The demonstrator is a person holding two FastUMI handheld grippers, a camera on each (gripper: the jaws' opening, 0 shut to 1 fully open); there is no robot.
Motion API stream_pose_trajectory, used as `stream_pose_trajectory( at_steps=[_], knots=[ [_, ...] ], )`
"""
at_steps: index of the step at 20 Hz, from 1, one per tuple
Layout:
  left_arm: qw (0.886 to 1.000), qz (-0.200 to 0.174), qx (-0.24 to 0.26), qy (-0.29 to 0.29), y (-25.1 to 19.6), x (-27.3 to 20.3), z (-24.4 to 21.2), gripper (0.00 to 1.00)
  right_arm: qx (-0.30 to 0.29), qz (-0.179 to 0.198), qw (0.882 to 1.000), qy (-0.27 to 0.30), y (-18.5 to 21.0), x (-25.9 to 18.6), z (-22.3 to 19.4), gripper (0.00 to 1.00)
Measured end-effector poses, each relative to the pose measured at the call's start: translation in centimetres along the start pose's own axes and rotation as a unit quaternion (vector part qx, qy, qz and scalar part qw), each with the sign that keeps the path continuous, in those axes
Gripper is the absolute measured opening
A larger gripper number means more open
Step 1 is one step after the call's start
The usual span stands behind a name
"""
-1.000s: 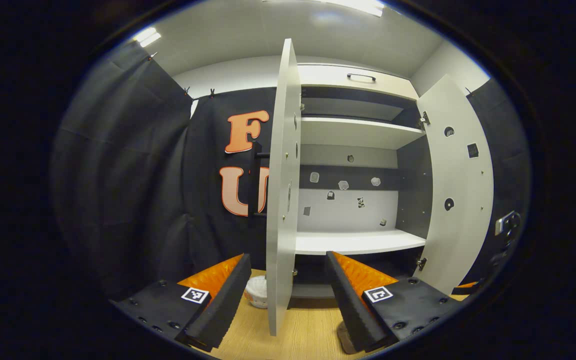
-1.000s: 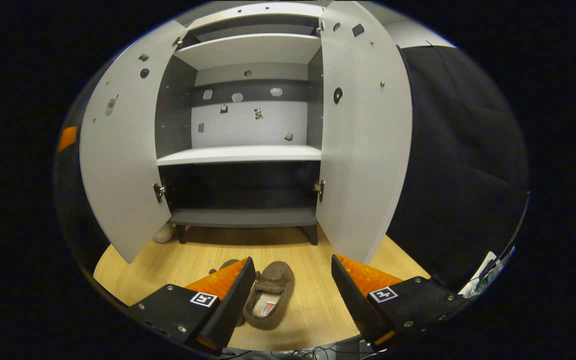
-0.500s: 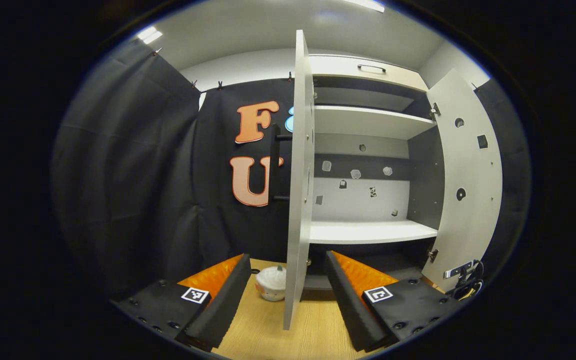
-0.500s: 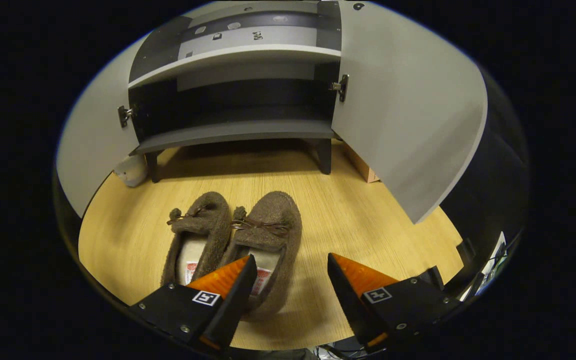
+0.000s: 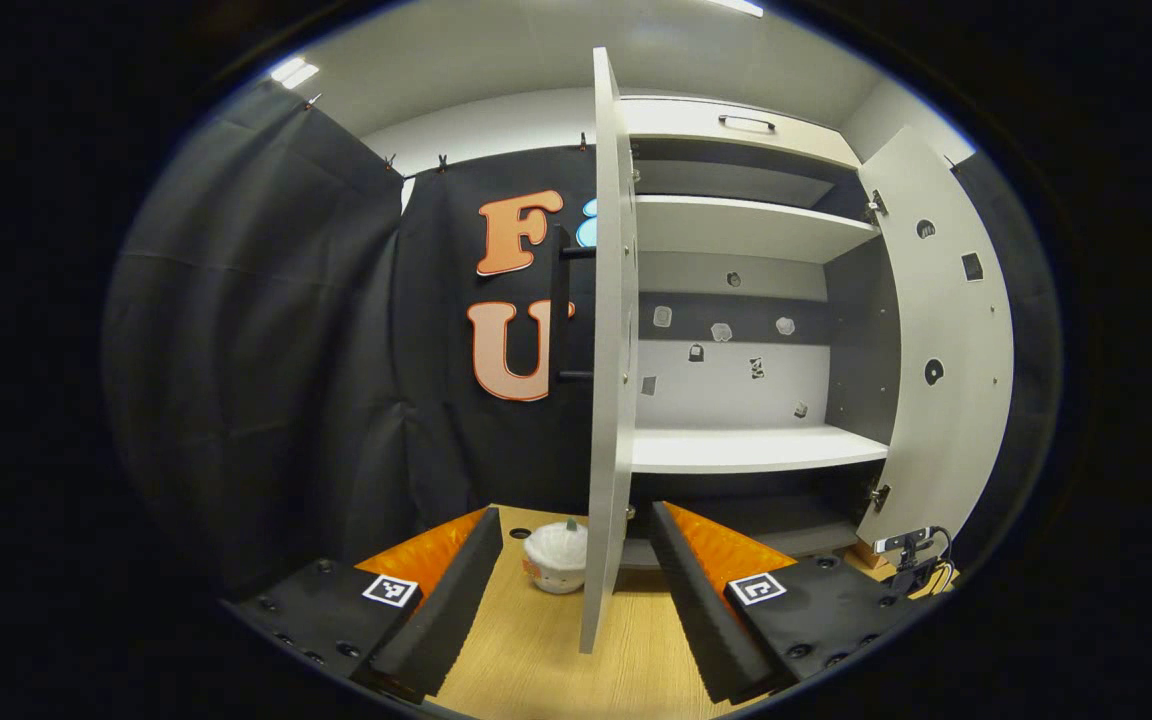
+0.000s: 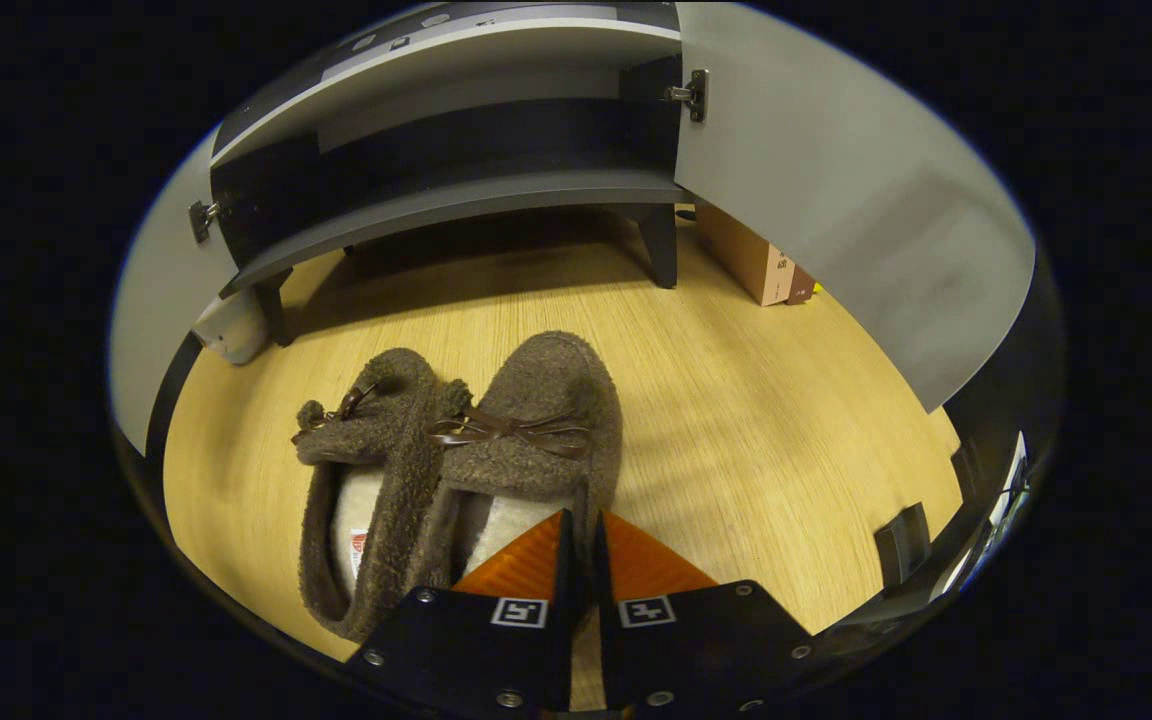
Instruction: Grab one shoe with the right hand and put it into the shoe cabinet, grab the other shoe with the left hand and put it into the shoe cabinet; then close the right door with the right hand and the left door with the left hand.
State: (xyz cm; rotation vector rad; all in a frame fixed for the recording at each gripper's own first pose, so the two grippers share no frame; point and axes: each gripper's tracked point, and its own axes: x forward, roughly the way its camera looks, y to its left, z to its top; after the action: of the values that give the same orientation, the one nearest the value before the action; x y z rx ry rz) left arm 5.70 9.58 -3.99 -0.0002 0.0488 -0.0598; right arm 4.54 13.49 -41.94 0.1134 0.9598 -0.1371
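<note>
The shoes (image 6: 456,470) lie side by side at 12 o'clock of the right gripper (image 6: 576,545), whose fingers pinch the right shoe's (image 6: 546,440) rim, while the left gripper (image 5: 576,560), fingers spread, faces the open shoe cabinet (image 5: 746,450).

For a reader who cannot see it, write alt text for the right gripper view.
The right gripper has its fingers pinched on the edge of the right slipper, beside the left slipper on the wooden floor before the open shoe cabinet.
</note>
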Motion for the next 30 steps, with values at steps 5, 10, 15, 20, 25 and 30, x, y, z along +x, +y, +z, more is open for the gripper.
stream_pose_trajectory(
  at_steps=[5, 10, 15, 20, 25, 30],
  knots=[
    [1.0, -0.012, 0.007, 0.001, -1.1, 0.5, -0.3, 0.95, 0.005, -0.006, 1.0, -0.017, 0.2, -3.0, 1.8, 0.0],
    [1.0, -0.022, -0.005, -0.001, -1.8, 1.1, -0.7, 0.97, 0.003, 0.017, 0.997, -0.073, 2.1, -9.7, 7.5, 0.01],
    [1.0, -0.026, -0.008, -0.003, -2.0, 2.0, -1.1, 0.97, 0.002, 0.057, 0.991, -0.124, 4.3, -15.1, 14.5, 0.01],
    [1.0, -0.026, 0.006, -0.009, -2.2, 2.8, -1.3, 0.97, 0.027, 0.083, 0.979, -0.182, 6.1, -17.1, 23.0, 0.0],
    [1.0, -0.03, 0.006, -0.001, -2.7, 3.0, -2.1, 0.97, 0.029, 0.072, 0.967, -0.243, 7.4, -16.8, 33.6, 0.0],
    [1.0, -0.022, -0.001, 0.006, -2.5, 2.8, -2.6, 0.97, 0.077, 0.094, 0.959, -0.256, 9.0, -12.3, 42.9, 0.0]
  ],
)
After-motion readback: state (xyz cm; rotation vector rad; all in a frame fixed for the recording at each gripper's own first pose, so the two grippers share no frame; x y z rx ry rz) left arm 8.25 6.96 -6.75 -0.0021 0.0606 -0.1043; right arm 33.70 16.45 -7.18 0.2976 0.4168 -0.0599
